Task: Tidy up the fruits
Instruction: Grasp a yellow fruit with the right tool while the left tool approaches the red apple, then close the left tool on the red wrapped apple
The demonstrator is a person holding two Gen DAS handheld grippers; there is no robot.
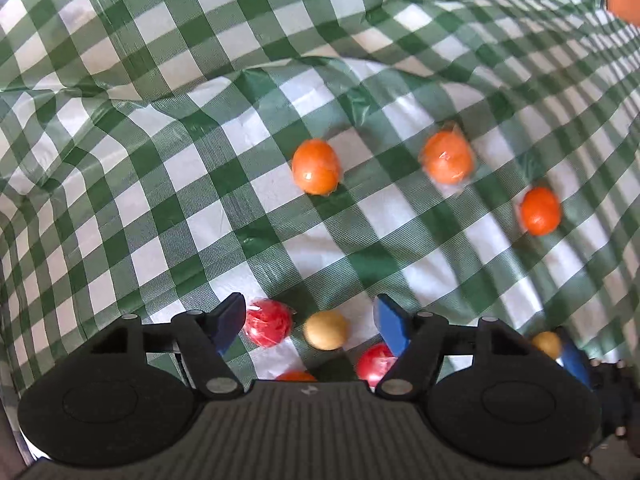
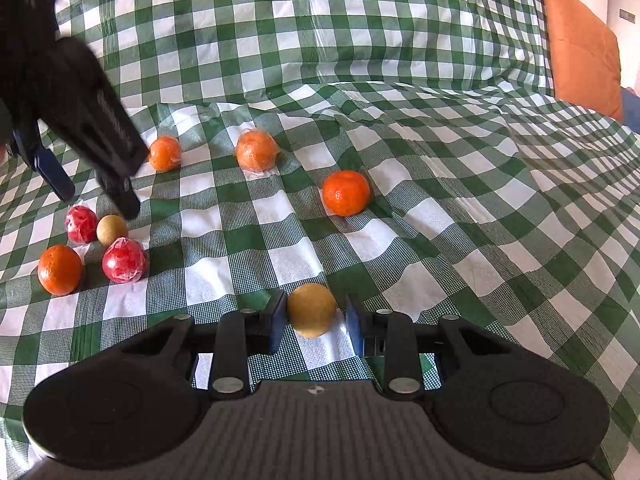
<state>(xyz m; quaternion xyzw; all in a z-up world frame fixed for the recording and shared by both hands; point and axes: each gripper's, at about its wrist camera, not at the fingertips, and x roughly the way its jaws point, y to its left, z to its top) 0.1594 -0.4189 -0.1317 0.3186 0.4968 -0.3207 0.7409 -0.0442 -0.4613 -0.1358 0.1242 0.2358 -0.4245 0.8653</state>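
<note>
The right gripper [image 2: 316, 318] was pinching a tan round fruit [image 2: 311, 310] between its blue pads, low over the green checked cloth [image 2: 400, 240]. The left gripper [image 1: 310, 320] stood spread above the cloth, holding nothing. Between its fingers lay a red wrapped fruit [image 1: 268, 322], just beside the left finger, and a second tan fruit [image 1: 325, 330].

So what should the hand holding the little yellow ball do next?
Probably lift it and carry it left. The right gripper has its blue fingers closed on the small round yellow-brown fruit, and a matching yellow-brown fruit sits by the two red plastic-wrapped fruits, so the pair belongs together.
</note>
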